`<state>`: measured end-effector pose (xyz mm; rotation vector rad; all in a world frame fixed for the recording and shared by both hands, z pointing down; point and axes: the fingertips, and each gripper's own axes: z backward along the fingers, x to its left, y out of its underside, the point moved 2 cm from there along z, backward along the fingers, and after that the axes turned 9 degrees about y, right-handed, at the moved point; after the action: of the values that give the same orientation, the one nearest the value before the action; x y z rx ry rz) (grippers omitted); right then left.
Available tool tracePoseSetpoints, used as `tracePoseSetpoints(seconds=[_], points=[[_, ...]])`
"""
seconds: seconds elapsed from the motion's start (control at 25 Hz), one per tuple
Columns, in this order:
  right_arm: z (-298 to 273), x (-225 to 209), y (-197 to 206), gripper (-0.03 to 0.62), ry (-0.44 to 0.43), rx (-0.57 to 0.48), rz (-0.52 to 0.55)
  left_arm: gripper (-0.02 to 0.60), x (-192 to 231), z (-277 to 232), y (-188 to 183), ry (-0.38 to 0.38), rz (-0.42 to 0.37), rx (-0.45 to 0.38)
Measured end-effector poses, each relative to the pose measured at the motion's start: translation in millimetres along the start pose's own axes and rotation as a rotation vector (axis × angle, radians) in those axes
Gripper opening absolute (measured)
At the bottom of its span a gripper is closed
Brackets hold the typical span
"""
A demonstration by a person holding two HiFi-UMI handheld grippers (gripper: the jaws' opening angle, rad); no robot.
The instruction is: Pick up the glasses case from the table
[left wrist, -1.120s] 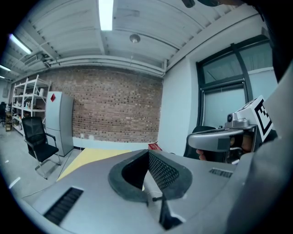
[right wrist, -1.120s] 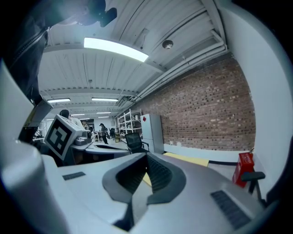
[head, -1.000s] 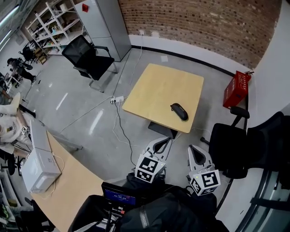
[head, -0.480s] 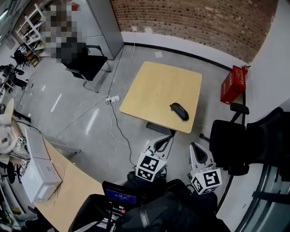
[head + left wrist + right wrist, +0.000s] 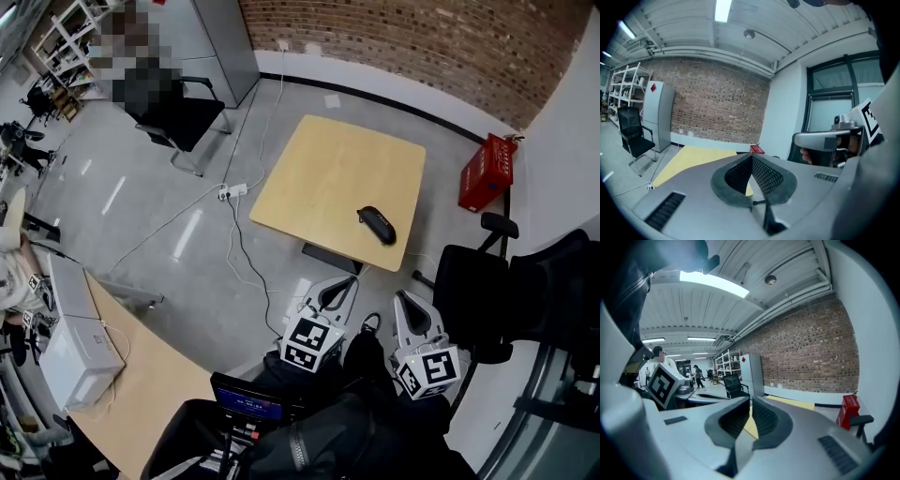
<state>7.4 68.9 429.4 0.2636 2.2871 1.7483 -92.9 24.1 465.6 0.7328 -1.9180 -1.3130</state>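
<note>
The black glasses case point(image 5: 377, 225) lies near the front right corner of the light wooden table point(image 5: 323, 178), closed and alone. Both grippers hang over the floor short of the table's near edge, well apart from the case. My left gripper point(image 5: 344, 285) points toward the table with its jaws shut and nothing between them; in the left gripper view its mesh pads point(image 5: 759, 172) meet at the tip. My right gripper point(image 5: 405, 301) sits beside it, also shut and empty. The case is hidden behind the jaws in both gripper views; only a strip of the table point(image 5: 790, 402) shows.
A red crate point(image 5: 487, 172) stands on the floor right of the table. Black office chairs point(image 5: 483, 300) crowd the right side; another chair point(image 5: 173, 117) stands far left. A power strip point(image 5: 234, 191) with cables lies on the floor. A curved wooden desk point(image 5: 141, 375) is at lower left.
Both grippers have come a little closer to the table, still shut. A dark leg of the person now shows between them.
</note>
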Motion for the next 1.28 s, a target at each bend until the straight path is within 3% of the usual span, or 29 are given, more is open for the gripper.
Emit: tracePoseSetpoints(seconds=[0.52,1.28], points=[[-48.1,-14.5,-8.2,0.003,-0.093,-0.003,0.018,0.0,40.1,-19.7,-11.6,-0.107,0.014,-0.013],[-106.9,-149.5,-27.2,0.003,-0.052,-0.046,-0.085,0.0,51.5,-162.5,-66.7,-0.067,-0.089,0.039]])
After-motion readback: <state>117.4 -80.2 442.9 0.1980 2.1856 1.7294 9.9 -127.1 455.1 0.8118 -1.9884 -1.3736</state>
